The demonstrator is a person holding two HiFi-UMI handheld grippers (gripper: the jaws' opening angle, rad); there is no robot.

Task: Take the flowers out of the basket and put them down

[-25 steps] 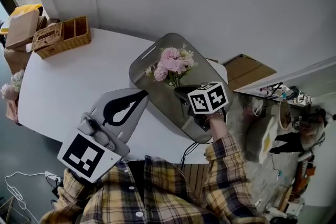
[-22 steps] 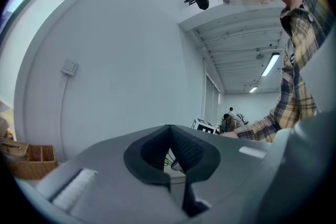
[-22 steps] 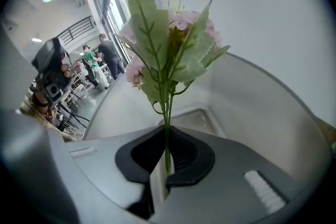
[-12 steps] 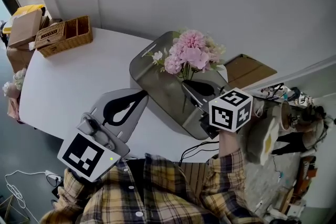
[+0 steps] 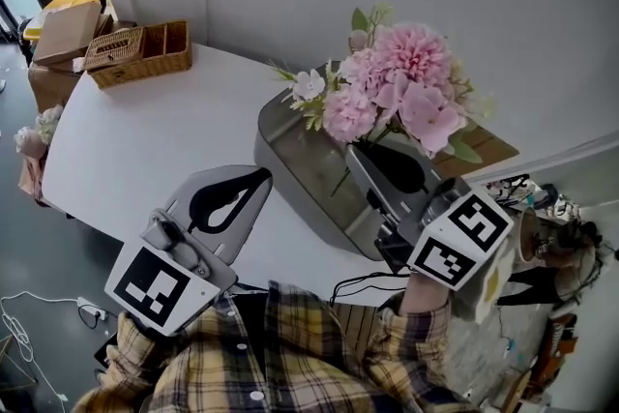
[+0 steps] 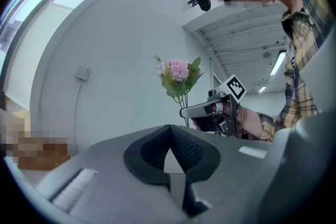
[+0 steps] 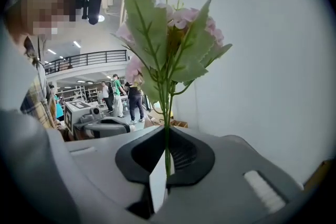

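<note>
A bunch of pink flowers (image 5: 401, 82) with green leaves is lifted well above the grey basket (image 5: 300, 174) on the white table (image 5: 145, 140). My right gripper (image 5: 360, 150) is shut on the thin green stems, which run down between its jaws in the right gripper view, where the leaves and blooms (image 7: 168, 44) fill the frame above the right gripper (image 7: 167, 131). Over the table's near edge, my left gripper (image 5: 259, 175) hangs with its jaws together and nothing in them. In the left gripper view, the flowers (image 6: 178, 73) stand upright beyond the left gripper (image 6: 170, 128).
A wicker box (image 5: 140, 53) sits at the table's far left corner, with a cardboard box (image 5: 68, 29) behind it. Another small bunch of flowers (image 5: 34, 135) is off the table's left edge. A black cable (image 5: 363, 285) hangs at the near edge.
My right gripper has risen up and to the right, lifting the flowers out of the grey basket. The left gripper has stayed where it was.
</note>
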